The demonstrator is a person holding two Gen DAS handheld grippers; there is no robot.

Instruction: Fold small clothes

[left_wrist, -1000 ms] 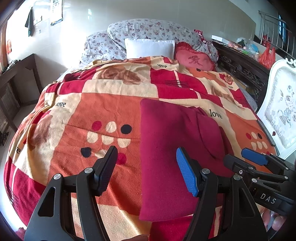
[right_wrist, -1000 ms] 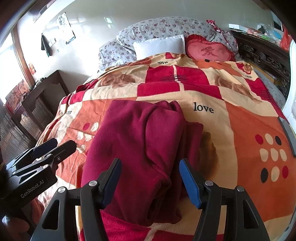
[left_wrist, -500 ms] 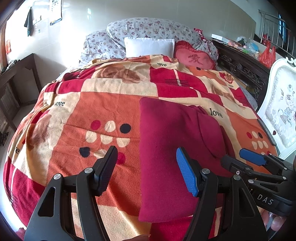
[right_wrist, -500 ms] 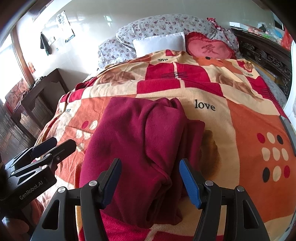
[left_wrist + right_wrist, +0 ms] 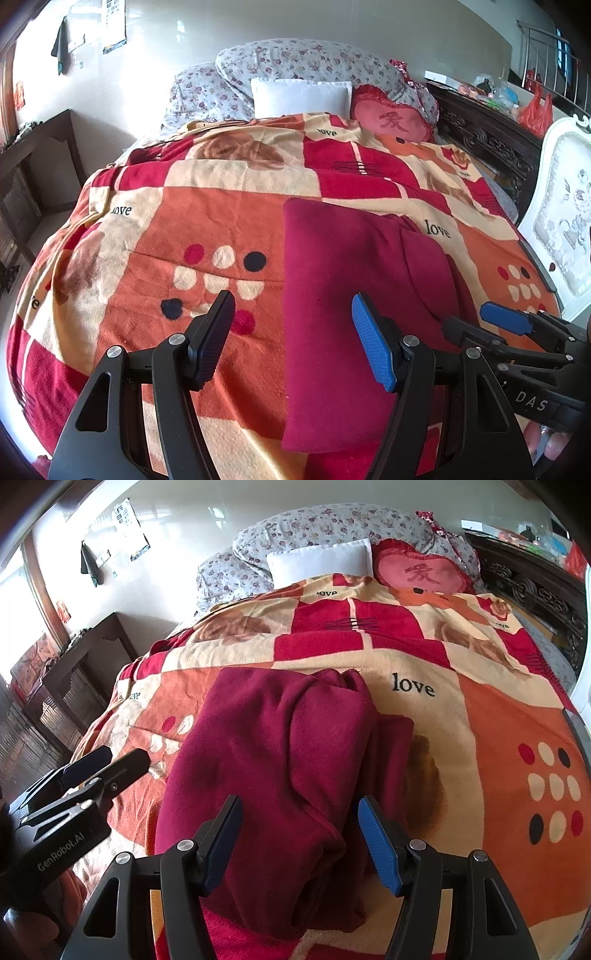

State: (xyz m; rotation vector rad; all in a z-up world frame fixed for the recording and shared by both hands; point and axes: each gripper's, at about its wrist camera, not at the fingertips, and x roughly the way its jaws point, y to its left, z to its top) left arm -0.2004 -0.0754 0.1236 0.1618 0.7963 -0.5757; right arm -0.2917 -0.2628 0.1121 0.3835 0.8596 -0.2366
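Note:
A dark red fleece garment, folded into a long strip with a thicker layer along its right side, lies flat on the patterned blanket. In the left wrist view my left gripper hovers open over the garment's near left edge, nothing between its pads. My right gripper shows beside it at the right. From the right wrist view the garment fills the middle, and my right gripper stands open above its near end without pressing it. The left gripper juts in from the left.
The bed carries floral pillows, a white cushion and a red heart cushion at the head. A dark carved bedside and a white upholstered chair stand on the right. A dark wooden table stands on the left.

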